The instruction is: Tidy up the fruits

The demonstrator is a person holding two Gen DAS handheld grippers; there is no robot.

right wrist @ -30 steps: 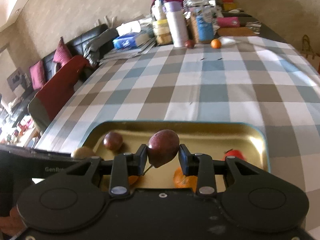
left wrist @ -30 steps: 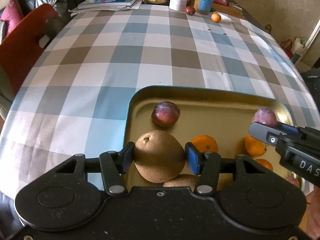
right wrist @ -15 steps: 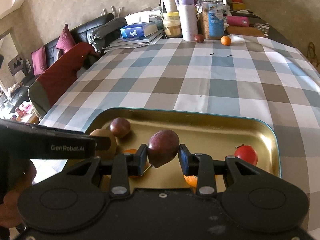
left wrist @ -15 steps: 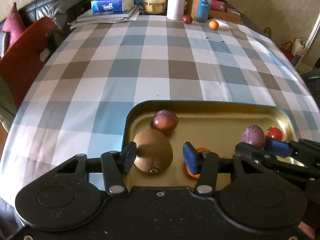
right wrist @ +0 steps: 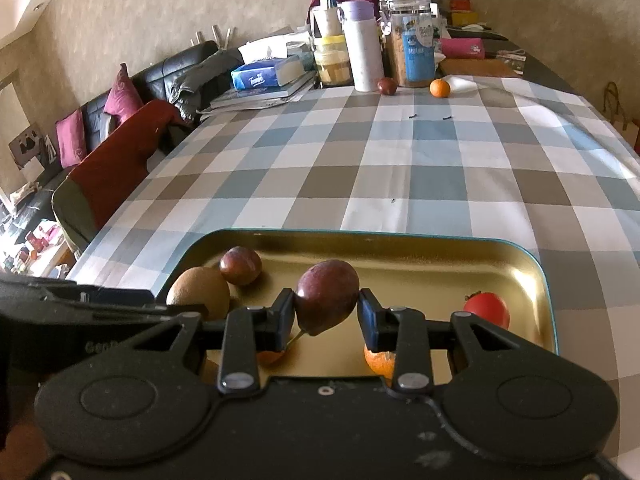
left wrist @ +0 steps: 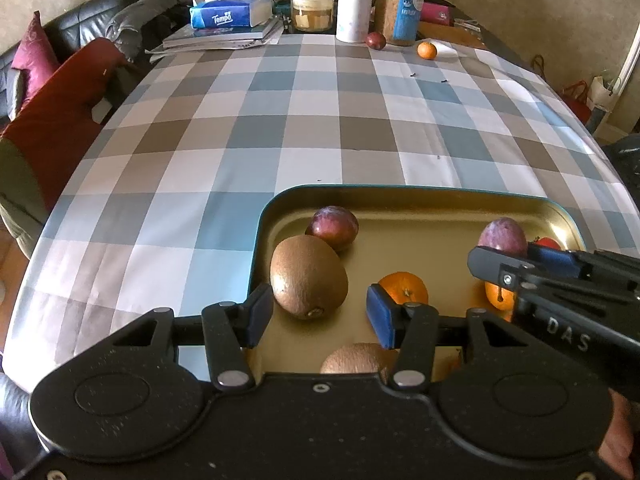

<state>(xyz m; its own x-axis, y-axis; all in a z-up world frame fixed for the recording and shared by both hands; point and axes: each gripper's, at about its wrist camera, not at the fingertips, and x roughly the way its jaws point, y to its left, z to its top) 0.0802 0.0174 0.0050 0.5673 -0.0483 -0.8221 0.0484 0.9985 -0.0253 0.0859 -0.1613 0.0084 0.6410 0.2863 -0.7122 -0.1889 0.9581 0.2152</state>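
Note:
A gold tray (left wrist: 420, 208) with a teal rim sits at the near edge of the checked table. My left gripper (left wrist: 320, 314) is open; a brown kiwi (left wrist: 308, 276) lies in the tray just ahead of its fingers, free of them. A purple plum (left wrist: 332, 226) lies behind the kiwi. My right gripper (right wrist: 326, 322) is shut on a dark purple plum (right wrist: 327, 297), held over the tray (right wrist: 440, 248). The tray also holds a second kiwi (left wrist: 356, 358), mandarins (left wrist: 404, 288), a red tomato (right wrist: 487, 309) and another plum (right wrist: 241, 265).
At the table's far end lie a plum (left wrist: 376, 40) and a mandarin (left wrist: 427, 49) beside jars, a white bottle (left wrist: 354, 4) and a tissue box (left wrist: 230, 14) on books. A red chair (left wrist: 52, 120) and black sofa stand left.
My left gripper has opened and let go of the kiwi, which now lies in the tray. It has drawn back a little. The right gripper still holds its plum.

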